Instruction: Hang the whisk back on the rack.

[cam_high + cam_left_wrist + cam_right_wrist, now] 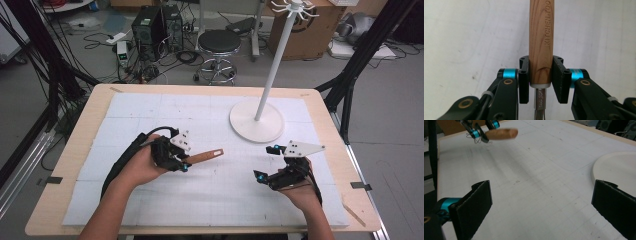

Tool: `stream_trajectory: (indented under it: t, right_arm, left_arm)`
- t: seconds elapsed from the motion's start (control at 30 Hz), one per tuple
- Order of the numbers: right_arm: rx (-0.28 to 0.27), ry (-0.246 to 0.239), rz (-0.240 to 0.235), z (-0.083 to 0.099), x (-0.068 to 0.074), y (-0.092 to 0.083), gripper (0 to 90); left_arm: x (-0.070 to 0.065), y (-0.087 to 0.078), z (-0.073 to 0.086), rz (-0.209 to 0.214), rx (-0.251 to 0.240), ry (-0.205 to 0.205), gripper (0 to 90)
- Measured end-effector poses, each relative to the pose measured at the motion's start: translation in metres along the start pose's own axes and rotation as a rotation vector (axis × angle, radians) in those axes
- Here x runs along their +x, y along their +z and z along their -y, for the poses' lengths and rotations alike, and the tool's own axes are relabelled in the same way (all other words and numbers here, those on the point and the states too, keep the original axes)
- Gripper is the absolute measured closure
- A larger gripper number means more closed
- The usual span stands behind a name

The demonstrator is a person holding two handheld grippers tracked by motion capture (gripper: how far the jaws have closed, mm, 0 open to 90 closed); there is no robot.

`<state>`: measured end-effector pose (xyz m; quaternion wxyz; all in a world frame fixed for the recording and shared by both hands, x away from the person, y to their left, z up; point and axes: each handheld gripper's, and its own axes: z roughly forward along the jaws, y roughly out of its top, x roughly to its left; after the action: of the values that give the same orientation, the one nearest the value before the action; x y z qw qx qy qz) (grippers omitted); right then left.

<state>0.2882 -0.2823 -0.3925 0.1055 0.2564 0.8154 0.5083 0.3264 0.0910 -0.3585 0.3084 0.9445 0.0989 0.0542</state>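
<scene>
Two handheld grippers work over a white gridded mat [150,115] that covers a wooden table [82,125]. The left gripper [184,164], seen left of centre in the high view, has its jaws clamped on a wooden-handled kitchen tool [204,157]. In the left gripper view the two black pads [523,80] press against either side of the handle [541,42] just above a metal ferrule [539,85], with thin wires of the tool's working end running down below the grip; the words "KITCHEN TOO" are stamped along the wood. In the high view the handle sticks out of the jaws toward the middle of the mat, its free end pointing toward the right side and slightly away from the person. The right gripper [267,164] sits well apart on the right half of the mat, its jaws spread wide with nothing between them; in the right gripper view its two black pads [474,202] stand far apart over bare mat. A white stand [270,75] with a round base [245,125] rises from the far right part of the mat.
</scene>
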Motion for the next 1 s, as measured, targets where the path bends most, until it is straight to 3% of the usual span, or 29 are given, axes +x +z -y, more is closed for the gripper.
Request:
stream_trajectory:
  t: [0.13,0.33,0.5,0.77,1.0]
  right_arm:
    - [-0.004,-0.002,0.003,0.000,0.000,0.000,2.1]
    - [-0.007,-0.001,0.002,0.000,0.000,-0.001,2.2]
    - [-0.007,0.001,0.000,0.000,0.000,-0.002,2.2]
    - [-0.014,-0.001,0.001,0.000,0.000,-0.003,2.1]
    - [-0.013,0.000,0.000,0.000,0.000,-0.004,2.2]
  left_arm:
    - [0.004,-0.010,-0.011,0.004,-0.076,-0.027,70.3]
    - [0.013,-0.018,-0.028,0.003,-0.144,-0.033,70.3]
    - [0.024,-0.025,-0.041,0.032,-0.221,-0.058,70.4]
    - [0.046,-0.036,-0.059,0.088,-0.384,-0.132,70.4]
    - [0.062,-0.045,-0.082,0.094,-0.423,-0.136,70.4]
